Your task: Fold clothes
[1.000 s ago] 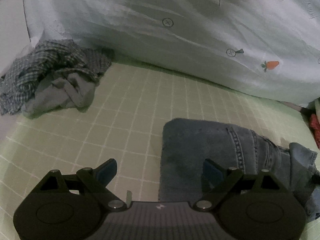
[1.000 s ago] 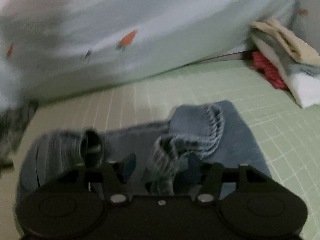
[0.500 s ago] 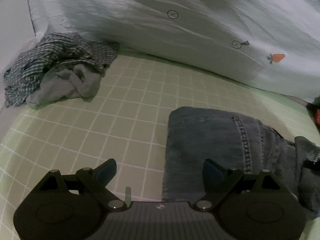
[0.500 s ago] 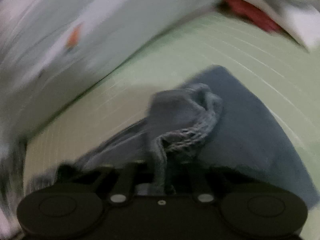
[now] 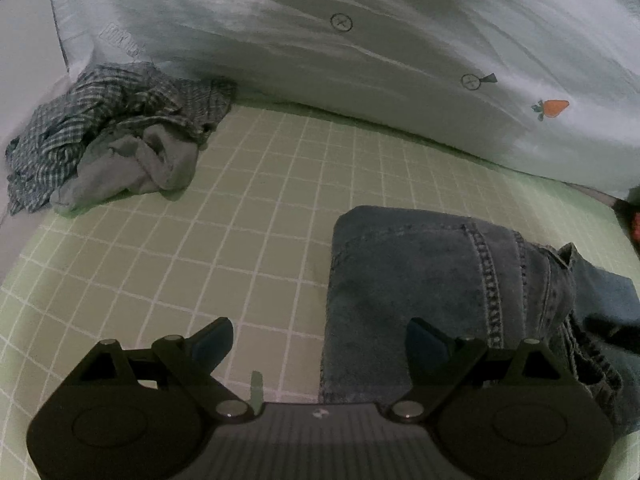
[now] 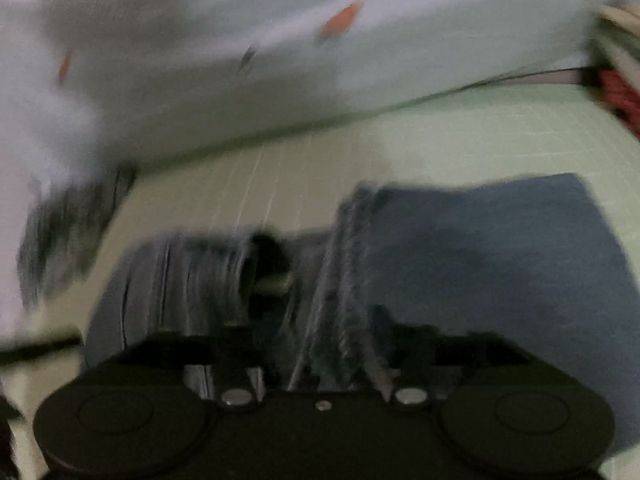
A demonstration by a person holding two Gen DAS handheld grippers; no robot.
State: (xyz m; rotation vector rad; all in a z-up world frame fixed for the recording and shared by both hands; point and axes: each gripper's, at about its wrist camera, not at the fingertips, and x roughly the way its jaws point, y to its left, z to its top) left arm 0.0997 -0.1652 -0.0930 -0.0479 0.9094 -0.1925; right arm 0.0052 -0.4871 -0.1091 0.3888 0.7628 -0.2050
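Blue denim jeans lie partly folded on the green checked mat. My left gripper is open and empty, low over the jeans' left edge, its right finger over the denim and its left finger over the mat. In the blurred right wrist view my right gripper is shut on a bunched fold of the jeans, with flat denim spread to its right.
A crumpled plaid shirt and a grey garment lie at the far left of the mat. A pale printed bedsheet hangs along the back. Stacked red and light cloths sit at the far right.
My left gripper has drawn back a little from the jeans and stays open. My right gripper has swung with the denim fold in it; its view is motion-blurred.
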